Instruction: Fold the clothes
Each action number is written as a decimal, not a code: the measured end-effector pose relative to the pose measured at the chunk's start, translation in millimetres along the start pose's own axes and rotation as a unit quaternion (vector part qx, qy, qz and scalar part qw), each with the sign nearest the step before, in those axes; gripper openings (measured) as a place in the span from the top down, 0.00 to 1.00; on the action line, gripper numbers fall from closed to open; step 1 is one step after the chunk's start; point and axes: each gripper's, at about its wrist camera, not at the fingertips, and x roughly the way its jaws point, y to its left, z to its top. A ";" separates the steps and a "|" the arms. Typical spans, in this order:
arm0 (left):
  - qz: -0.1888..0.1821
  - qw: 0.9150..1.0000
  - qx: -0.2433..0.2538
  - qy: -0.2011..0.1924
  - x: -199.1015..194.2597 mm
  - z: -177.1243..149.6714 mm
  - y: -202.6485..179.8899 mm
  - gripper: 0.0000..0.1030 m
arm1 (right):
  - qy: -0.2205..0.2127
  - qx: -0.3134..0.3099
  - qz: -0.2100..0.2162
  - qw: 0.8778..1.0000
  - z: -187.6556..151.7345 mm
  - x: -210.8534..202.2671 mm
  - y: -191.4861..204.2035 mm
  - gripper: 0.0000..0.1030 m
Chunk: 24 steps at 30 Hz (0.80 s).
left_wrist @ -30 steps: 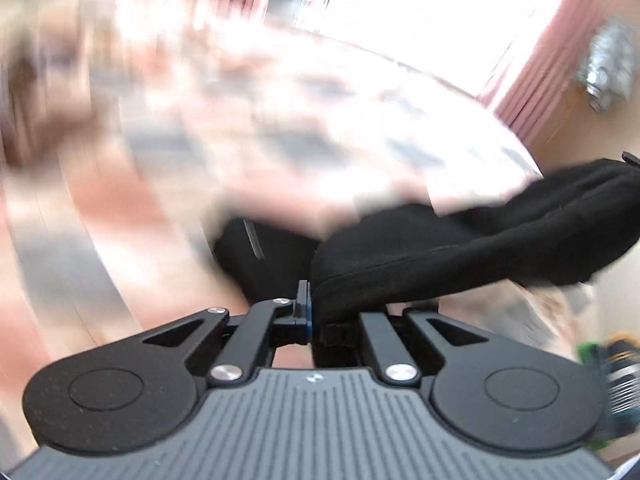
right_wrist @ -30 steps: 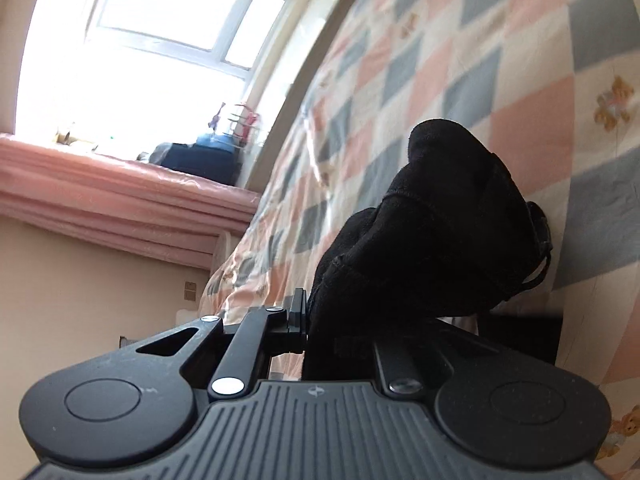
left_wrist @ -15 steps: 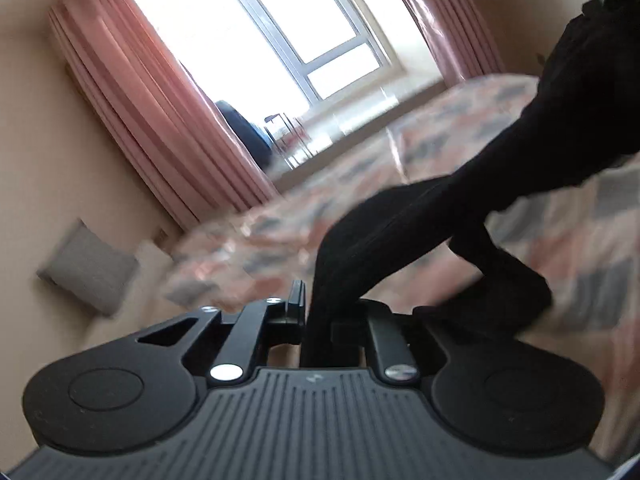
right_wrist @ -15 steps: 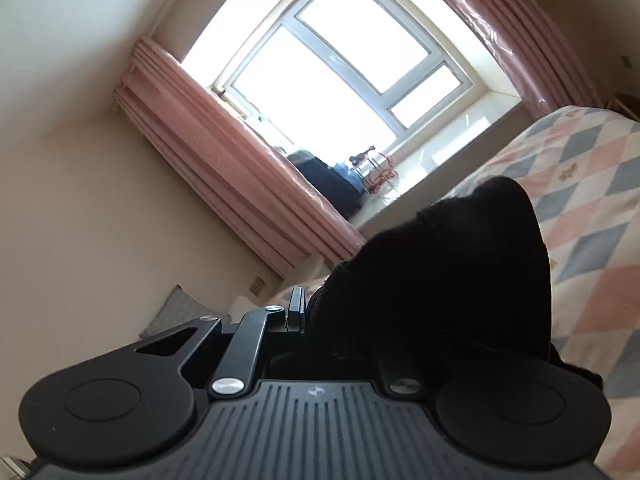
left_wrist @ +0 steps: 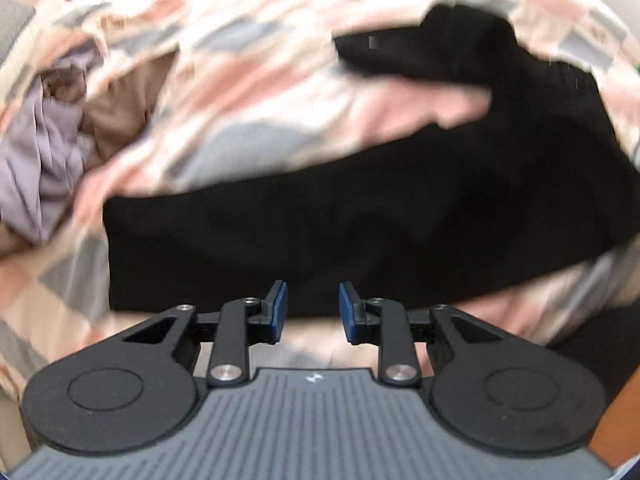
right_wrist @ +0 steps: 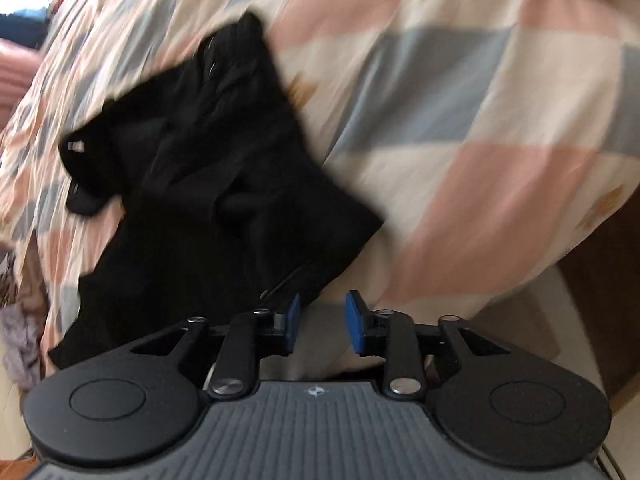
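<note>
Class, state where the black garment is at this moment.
The black garment lies on the checked quilt, just ahead of both open grippers, left gripper and right gripper; in the left wrist view, a lilac cloth lies to its left.

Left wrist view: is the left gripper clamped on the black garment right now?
No, the left gripper is open with nothing between its blue pads, and the black garment lies on the quilt beyond.

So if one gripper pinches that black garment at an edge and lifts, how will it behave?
Probably floppy: the black garment lies rumpled on the checked quilt, with folds and a curled corner. It would likely drape and sag rather than hold shape. It seems light for its spread, so dragging it may bunch it.
</note>
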 end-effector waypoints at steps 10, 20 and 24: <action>-0.068 0.993 -0.080 -0.049 56.4 113.6 -51.2 0.67 | -0.100 -0.241 -0.014 0.965 56.1 -16.9 62.2 0.61; -0.180 0.915 -0.362 -0.002 166.6 207.2 -4.5 0.44 | -0.100 -0.417 -0.025 0.903 94.3 32.1 166.4 0.48; -0.165 0.906 -0.387 0.052 238.7 229.4 -7.2 0.43 | -0.102 -0.373 -0.018 0.922 90.3 54.0 181.9 0.45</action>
